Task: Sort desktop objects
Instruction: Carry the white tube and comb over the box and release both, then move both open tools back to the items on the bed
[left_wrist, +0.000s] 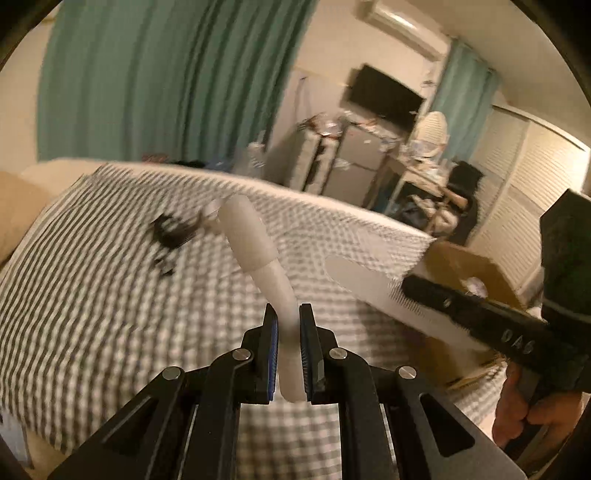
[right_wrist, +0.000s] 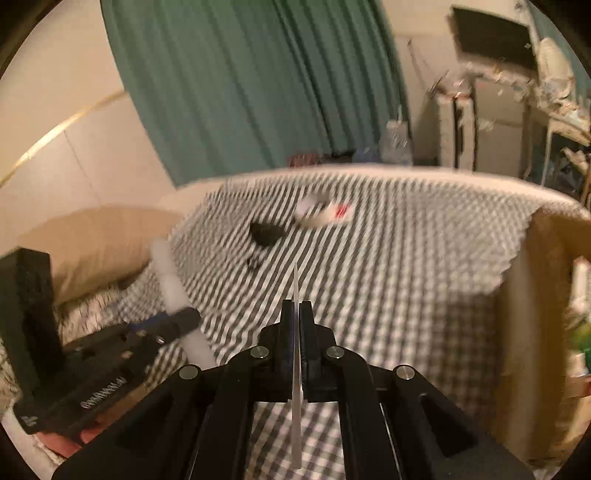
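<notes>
My left gripper (left_wrist: 287, 314) is shut on a white cylindrical stick (left_wrist: 255, 243), held above the checked cloth (left_wrist: 92, 314); it also shows in the right wrist view (right_wrist: 173, 288). My right gripper (right_wrist: 296, 306) is shut on a thin white flat comb (right_wrist: 296, 369), seen edge-on; in the left wrist view the comb (left_wrist: 369, 288) sticks out of the right gripper (left_wrist: 410, 286). A black tangled item (right_wrist: 266, 234) and a white and red object (right_wrist: 321, 212) lie on the cloth farther back.
A cardboard box (left_wrist: 469, 266) stands at the cloth's right edge, also in the right wrist view (right_wrist: 546, 295). A tan pillow (right_wrist: 96, 243) lies at left. Green curtain (right_wrist: 240, 81) behind, cluttered shelves (left_wrist: 354, 155) at right.
</notes>
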